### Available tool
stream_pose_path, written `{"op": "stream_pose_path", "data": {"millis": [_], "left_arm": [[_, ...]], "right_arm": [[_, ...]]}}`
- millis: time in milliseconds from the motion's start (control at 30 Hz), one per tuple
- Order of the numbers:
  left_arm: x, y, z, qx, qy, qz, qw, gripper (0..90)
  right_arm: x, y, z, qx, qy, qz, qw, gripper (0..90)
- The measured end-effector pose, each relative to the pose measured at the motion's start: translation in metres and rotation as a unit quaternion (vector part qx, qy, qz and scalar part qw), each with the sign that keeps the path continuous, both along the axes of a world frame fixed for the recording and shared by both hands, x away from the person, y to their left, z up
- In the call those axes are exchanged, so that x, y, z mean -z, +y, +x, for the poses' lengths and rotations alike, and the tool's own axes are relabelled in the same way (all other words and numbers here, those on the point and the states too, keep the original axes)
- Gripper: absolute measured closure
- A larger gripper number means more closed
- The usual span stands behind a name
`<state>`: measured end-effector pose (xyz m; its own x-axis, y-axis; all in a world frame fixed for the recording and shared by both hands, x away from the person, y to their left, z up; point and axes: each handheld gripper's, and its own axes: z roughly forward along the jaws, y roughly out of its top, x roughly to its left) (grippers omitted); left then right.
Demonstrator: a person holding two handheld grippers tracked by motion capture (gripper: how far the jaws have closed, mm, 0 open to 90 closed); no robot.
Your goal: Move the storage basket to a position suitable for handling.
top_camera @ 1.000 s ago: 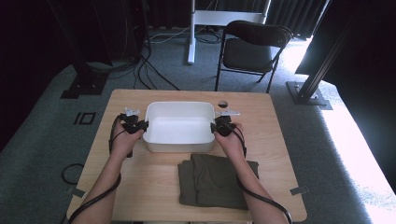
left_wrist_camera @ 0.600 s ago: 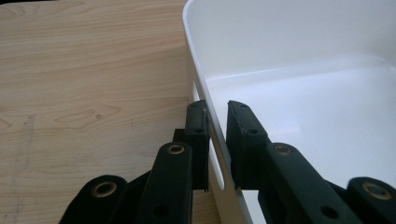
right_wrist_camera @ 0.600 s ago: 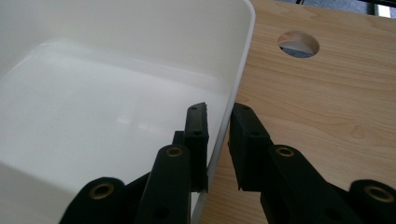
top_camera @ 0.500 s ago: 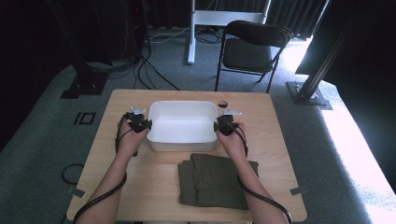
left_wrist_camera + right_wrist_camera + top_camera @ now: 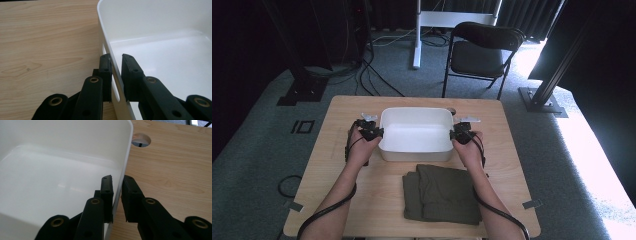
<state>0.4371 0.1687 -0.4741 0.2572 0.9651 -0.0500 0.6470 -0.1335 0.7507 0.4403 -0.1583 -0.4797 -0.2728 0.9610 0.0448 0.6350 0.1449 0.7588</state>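
Observation:
A white plastic bin stands empty on the wooden table, toward its far half. My left gripper straddles the bin's left wall, one jaw inside and one outside. The left gripper view shows this gripper shut on the thin rim of the bin. My right gripper clamps the right wall the same way. In the right gripper view this gripper is shut on the edge of the bin.
A folded olive-green cloth lies on the table just in front of the bin, between the person's forearms. A round cable hole is in the tabletop beyond the bin's right corner. A black folding chair stands behind the table.
Both hands and the bin between them have shifted a little to the right across the table. The cloth has stayed where it was.

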Motion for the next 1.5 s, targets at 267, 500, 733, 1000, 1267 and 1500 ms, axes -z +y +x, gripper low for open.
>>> {"op": "stream_pose_path", "data": {"millis": [267, 500, 733, 1000, 1267, 1500], "left_arm": [[-0.001, -0.018, 0.004, 0.007, 0.004, 0.0, 1.0, 80.2], [0.0, -0.033, 0.007, 0.013, 0.006, -0.009, 0.9999, 80.0], [-0.001, -0.051, 0.009, 0.016, 0.01, -0.011, 0.9998, 79.9], [-0.002, -0.07, 0.012, 0.022, 0.017, -0.014, 0.9995, 79.9], [-0.002, -0.085, 0.015, 0.031, 0.024, -0.016, 0.9991, 79.9], [-0.003, -0.094, 0.019, 0.038, 0.026, -0.01, 0.9989, 79.9]], "right_arm": [[-0.001, -0.016, 0.002, 0.012, 0.002, -0.003, 0.9999, 80.9], [-0.001, -0.033, 0.004, 0.021, 0.005, -0.003, 0.9998, 81.5], [-0.002, -0.049, 0.005, 0.031, 0.008, -0.007, 0.9995, 82.2], [-0.002, -0.067, 0.006, 0.047, 0.012, -0.005, 0.9988, 83.1], [-0.002, -0.085, 0.006, 0.056, 0.014, 0.001, 0.9983, 83.4], [-0.002, -0.094, 0.005, 0.059, 0.016, 0.003, 0.9981, 83.2]]}}
